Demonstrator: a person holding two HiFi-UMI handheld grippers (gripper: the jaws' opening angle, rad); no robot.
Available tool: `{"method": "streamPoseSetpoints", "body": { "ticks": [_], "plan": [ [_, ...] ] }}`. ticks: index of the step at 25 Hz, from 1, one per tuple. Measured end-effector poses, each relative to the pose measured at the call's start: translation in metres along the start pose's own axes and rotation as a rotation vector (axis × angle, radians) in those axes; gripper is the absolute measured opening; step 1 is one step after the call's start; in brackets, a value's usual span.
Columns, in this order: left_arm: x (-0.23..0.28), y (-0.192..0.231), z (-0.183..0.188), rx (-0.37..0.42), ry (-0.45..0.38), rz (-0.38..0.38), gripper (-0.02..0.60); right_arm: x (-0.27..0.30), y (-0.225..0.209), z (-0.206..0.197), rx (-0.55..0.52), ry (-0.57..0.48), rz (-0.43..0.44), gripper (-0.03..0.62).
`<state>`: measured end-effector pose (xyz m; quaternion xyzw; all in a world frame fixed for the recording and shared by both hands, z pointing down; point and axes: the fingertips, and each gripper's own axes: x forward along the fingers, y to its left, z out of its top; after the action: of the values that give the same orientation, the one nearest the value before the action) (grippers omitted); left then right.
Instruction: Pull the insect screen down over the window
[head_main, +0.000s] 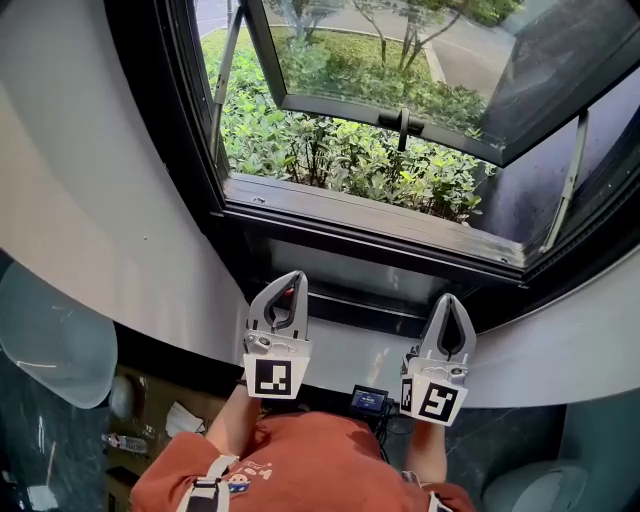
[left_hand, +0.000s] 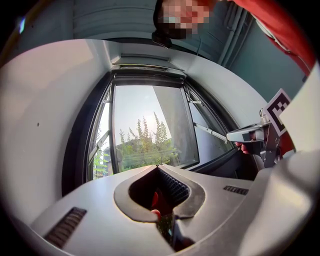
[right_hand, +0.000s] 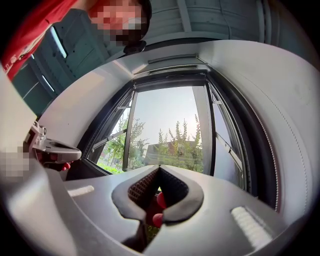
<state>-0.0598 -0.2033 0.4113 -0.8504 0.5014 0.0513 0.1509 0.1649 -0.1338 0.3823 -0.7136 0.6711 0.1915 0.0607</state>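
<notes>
Black-framed window (head_main: 370, 228) sits just ahead of both grippers, its sash (head_main: 340, 108) swung outward, shrubs (head_main: 340, 160) beyond. L gripper (head_main: 290, 278) & R gripper (head_main: 450, 302) are side by side but apart, just below the sill, tips aimed at the opening. Both clenched tight, nothing btwn jaws. Opening uncovered, insect screen not yet down. Along frame top, well above & ahead of the grippers, runs a pale bar (left_hand: 145, 66); can't tell if it's the screen's rail.

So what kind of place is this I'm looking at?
Probably inside a building, facing out: a black-framed window with its sash swung outward, pale curved wall beside it, and green shrubs just outside with paving beyond.
</notes>
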Motion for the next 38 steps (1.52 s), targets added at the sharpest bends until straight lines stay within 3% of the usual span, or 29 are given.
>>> {"method": "streamPoseSetpoints", "body": {
  "ticks": [38],
  "plan": [
    [0.029,0.020,0.121,0.117,-0.320,0.014,0.006,0.031,-0.031,0.121,-0.130,-0.309,-0.019,0.009]
  ]
}}
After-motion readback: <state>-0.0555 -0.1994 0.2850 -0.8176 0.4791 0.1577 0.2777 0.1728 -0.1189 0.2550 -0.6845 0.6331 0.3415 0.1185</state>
